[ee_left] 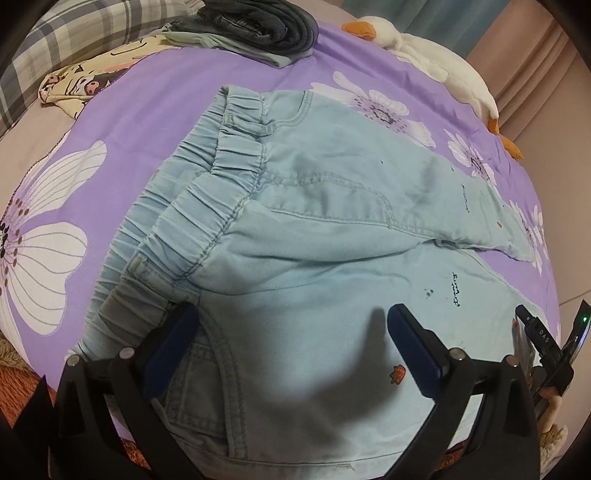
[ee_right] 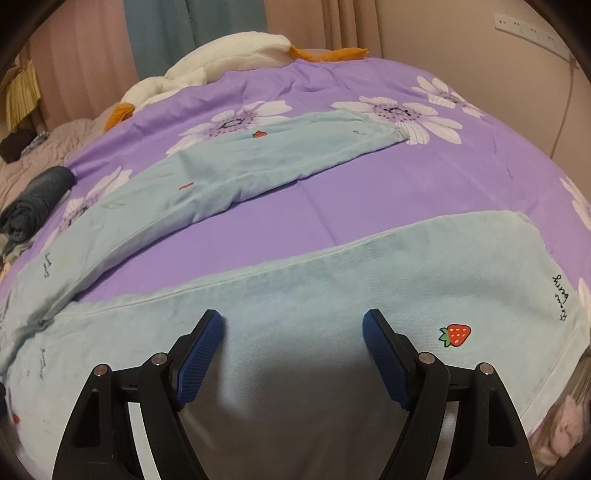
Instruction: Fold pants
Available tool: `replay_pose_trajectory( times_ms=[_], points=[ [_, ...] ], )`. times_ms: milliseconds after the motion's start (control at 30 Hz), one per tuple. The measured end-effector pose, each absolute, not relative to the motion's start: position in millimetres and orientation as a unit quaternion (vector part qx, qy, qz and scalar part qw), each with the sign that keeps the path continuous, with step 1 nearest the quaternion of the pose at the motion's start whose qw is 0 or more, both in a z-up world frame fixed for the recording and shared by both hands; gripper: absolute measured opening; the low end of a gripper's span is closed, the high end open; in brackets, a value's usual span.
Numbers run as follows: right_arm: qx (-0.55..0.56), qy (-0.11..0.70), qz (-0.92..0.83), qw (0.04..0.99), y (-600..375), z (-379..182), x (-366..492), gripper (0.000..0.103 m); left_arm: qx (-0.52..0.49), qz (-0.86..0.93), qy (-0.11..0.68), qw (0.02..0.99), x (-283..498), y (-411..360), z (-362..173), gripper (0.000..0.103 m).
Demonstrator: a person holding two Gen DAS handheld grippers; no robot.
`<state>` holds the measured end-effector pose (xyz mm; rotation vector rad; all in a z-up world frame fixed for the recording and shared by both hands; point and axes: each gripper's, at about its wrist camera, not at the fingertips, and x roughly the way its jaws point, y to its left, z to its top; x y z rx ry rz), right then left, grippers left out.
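Purple bedding (ee_left: 177,92) printed with large white flowers covers the bed; pinkish curtains and a teal drape hang behind it. Light-blue pants (ee_left: 314,236) lie spread flat on this cover, occupying the centre of both views.

Left wrist view: the elastic waistband (ee_left: 207,192) runs from about 11 o'clock down toward 8 o'clock, and one leg extends toward 3 o'clock. The left gripper (ee_left: 291,317) hangs over the hip area near a pocket seam, its blue-padded jaws spread wide with only flat cloth between them, gripping nothing. A small strawberry print (ee_left: 397,373) lies just beside the right-hand pad. Part of the other handheld device (ee_left: 546,350) shows at 4 o'clock. A pile of dark folded clothes (ee_left: 258,26) sits at 12 o'clock, a cream cartoon-print garment (ee_left: 88,85) at 10 o'clock, and a white plush goose (ee_left: 443,62) with orange feet at 2 o'clock.

Right wrist view: the two legs fan apart, one reaching toward 1 o'clock, the nearer one crossing the lower frame toward 3 o'clock. The right gripper (ee_right: 291,321) is poised over the nearer leg, jaws apart, nothing clamped; whether the tips touch the cloth cannot be told. A strawberry print (ee_right: 456,334) lies near the right-hand pad, at 4 o'clock.
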<state>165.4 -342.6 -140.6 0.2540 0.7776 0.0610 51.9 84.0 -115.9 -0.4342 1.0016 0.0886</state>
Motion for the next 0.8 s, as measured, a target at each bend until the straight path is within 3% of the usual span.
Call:
replay_pose_trajectory(
  times_ms=[300,500,533,800],
  points=[
    [0.121,0.378,0.027,0.917,-341,-141,166,0.079,-0.219,0.037,0.479,0.849,51,87,-115,0.102],
    [0.12,0.378,0.023,0.918,-340,-141,164,0.079,-0.227,0.052,0.484,0.844,50,83,-101,0.092],
    [0.121,0.379,0.023,0.917,-341,-141,164,0.079,-0.23,0.04,0.48,0.845,51,81,-95,0.088],
    [0.152,0.405,0.022,0.901,-350,-128,164,0.079,-0.203,-0.002,0.428,0.881,83,75,-34,0.088]
  ],
)
